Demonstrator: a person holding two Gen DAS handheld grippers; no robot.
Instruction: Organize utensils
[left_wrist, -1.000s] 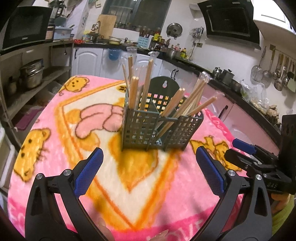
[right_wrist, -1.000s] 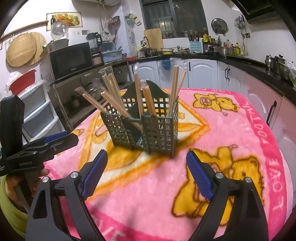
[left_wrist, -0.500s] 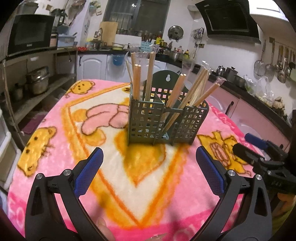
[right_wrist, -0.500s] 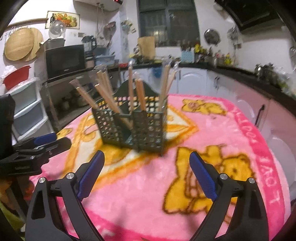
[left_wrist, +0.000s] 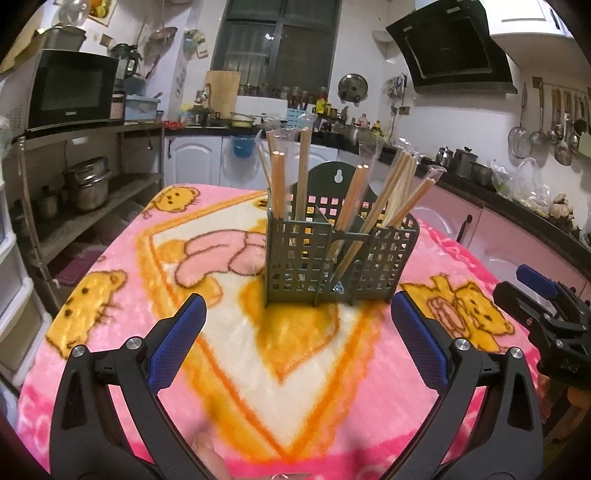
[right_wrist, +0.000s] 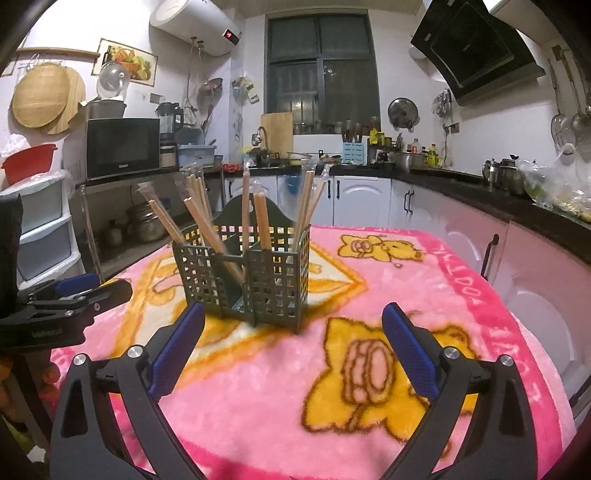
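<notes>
Pink plush blanket (left_wrist: 122, 317) with yellow bear and kitten cartoons covers the table; along its border in the right wrist view runs reversed lettering too distorted to read with confidence. Mid-blanket stands a dark green grid-walled holder (left_wrist: 340, 258) with compartments — wooden chopsticks (left_wrist: 354, 199), several in clear sleeves, lean out of it in different directions. The left gripper (left_wrist: 299, 332) hovers in front of the holder, blue-padded fingers (left_wrist: 177, 343) spread wide, gripping nothing. The right gripper (right_wrist: 291, 347) is likewise wide open and empty, near the holder (right_wrist: 258, 277) but apart from it. A black microwave (right_wrist: 123, 147) on the shelf bears a small brand mark, illegible.
</notes>
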